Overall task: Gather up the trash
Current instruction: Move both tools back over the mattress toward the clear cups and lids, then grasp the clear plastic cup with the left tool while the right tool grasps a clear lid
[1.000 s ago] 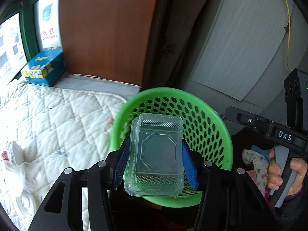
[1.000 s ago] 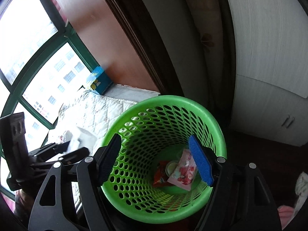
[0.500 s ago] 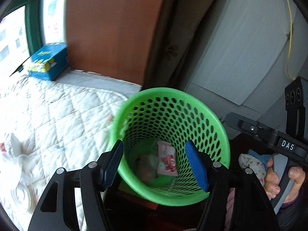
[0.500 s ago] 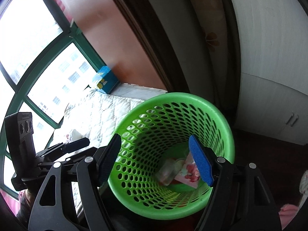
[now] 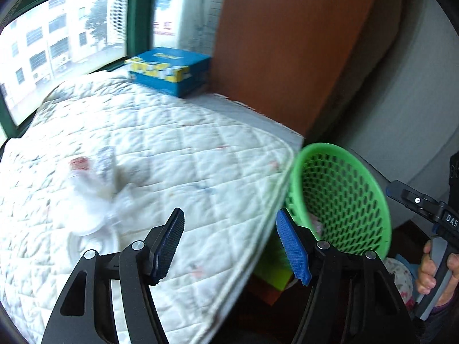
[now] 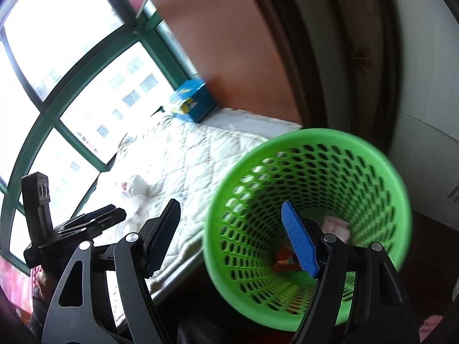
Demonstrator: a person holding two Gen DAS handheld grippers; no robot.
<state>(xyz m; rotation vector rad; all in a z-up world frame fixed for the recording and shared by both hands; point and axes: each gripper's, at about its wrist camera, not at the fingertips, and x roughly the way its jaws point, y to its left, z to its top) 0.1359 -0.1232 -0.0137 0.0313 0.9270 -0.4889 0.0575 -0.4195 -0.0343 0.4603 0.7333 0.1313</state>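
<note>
The green perforated basket (image 5: 347,197) (image 6: 309,189) stands on the floor at the bed's corner. A pink wrapper (image 6: 335,226) and a red wrapper (image 6: 282,258) lie in its bottom. Blurred white crumpled trash with a red bit (image 5: 86,177) (image 6: 134,192) lies on the white quilted bed (image 5: 186,149). My left gripper (image 5: 229,215) (image 6: 112,213) hangs open and empty over the quilt's edge, right of that trash. My right gripper (image 6: 231,205) (image 5: 401,195) is open above the basket's left rim, one finger showing over the inside and one outside, pressing on nothing.
A blue and yellow box (image 5: 172,71) (image 6: 192,103) sits at the bed's far end by the green-framed window (image 6: 86,91). A brown wooden panel (image 5: 287,43) and pale cabinet doors (image 6: 430,129) rise behind the basket. A person's hand (image 5: 430,272) holds the right gripper's handle.
The left gripper opened and the clear plastic container it held dropped into the basket. It then swung left over the bed. The right gripper drifted left, so the basket sits further right.
</note>
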